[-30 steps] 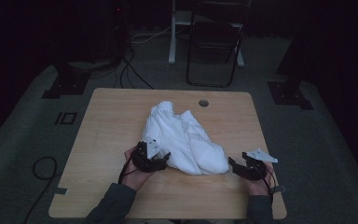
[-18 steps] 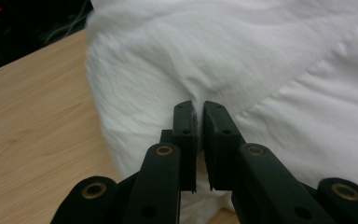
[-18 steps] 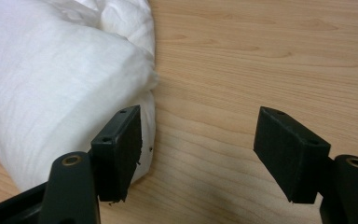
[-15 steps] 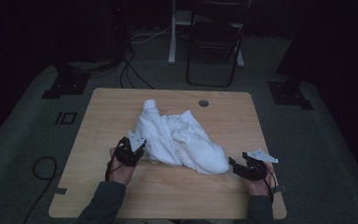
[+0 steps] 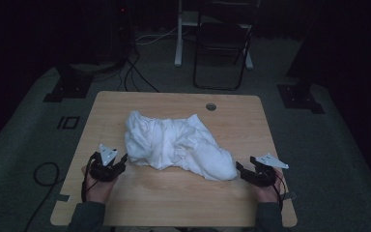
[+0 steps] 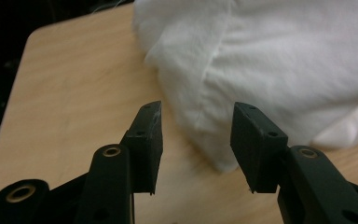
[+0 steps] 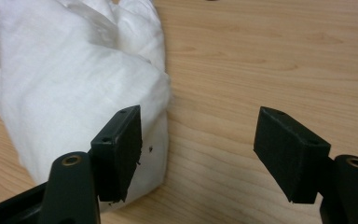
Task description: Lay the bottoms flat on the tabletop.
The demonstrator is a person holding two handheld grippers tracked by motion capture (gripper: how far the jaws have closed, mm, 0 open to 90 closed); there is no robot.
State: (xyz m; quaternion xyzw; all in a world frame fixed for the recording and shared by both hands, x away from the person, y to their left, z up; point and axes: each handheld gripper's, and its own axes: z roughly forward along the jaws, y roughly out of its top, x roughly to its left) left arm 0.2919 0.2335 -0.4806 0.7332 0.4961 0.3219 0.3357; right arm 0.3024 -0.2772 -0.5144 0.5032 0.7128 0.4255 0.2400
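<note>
- On the near half of a wooden table (image 5: 174, 193), a person's two hands each hold a black gripper, one at either end of a crumpled white cloth (image 5: 176, 145).
- Left gripper (image 5: 110, 166): jaws partly apart, having just been opening; in the left gripper view (image 6: 196, 140) a folded corner of the cloth (image 6: 270, 70) lies just beyond the tips, with nothing pressed between the pads.
- Right gripper (image 5: 245, 172): jaws stand wide and hold nothing; in the right gripper view (image 7: 198, 149) the inner pad sits just beside, perhaps brushing, the rounded end of the cloth (image 7: 70, 93), while bare wood shows in the gap.
- Cloth: a loose, rumpled heap lying across the table's middle, running from the far left toward the near right, thick with folds and soft ridges, its near right end bunched into a rounded lump.
- Seams and a hemmed edge show at the left end, where the fabric doubles over itself and rests flat on the wood.
- Behind the table, a dark folding chair (image 5: 222, 43) stands on grey floor.
</note>
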